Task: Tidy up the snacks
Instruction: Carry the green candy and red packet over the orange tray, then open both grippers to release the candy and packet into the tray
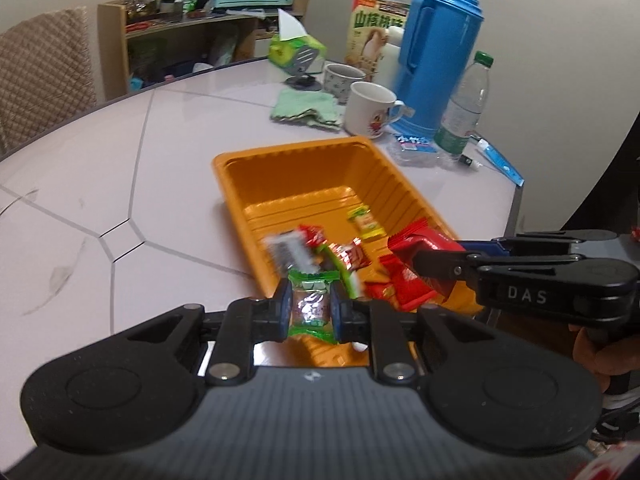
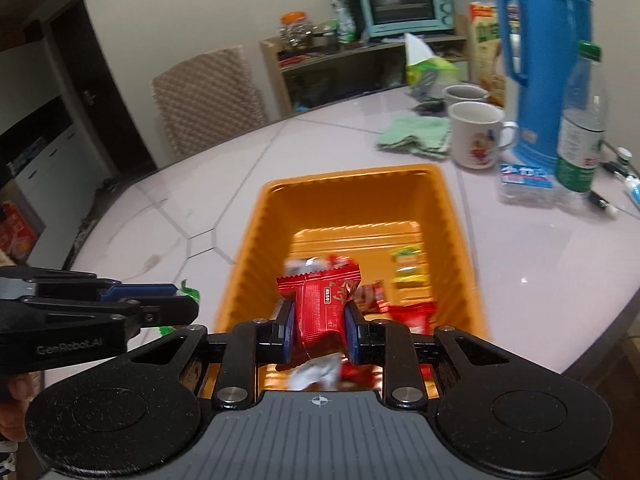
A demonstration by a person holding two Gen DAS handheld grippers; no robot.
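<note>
An orange plastic tray (image 1: 280, 168) stands on the pale table and holds several wrapped snacks, among them a yellow packet (image 1: 366, 222) and red packets (image 1: 384, 292). My left gripper (image 1: 310, 308) is shut on a green-wrapped snack (image 1: 310, 304) above the tray's near-left edge. My right gripper (image 2: 319, 326) is shut on a red snack packet (image 2: 322, 304) over the tray's (image 2: 348, 184) near end. The right gripper also shows in the left wrist view (image 1: 424, 264), at the right. The left gripper shows in the right wrist view (image 2: 176, 300), at the left.
Behind the tray stand a white mug (image 1: 370, 108), a second mug (image 1: 340, 76), a green cloth (image 1: 306, 106), a blue thermos (image 1: 440, 52), a water bottle (image 1: 464, 108), a tissue box (image 1: 294, 46) and a snack box (image 1: 372, 28). A chair (image 2: 208, 96) and shelf (image 2: 360, 64) lie beyond.
</note>
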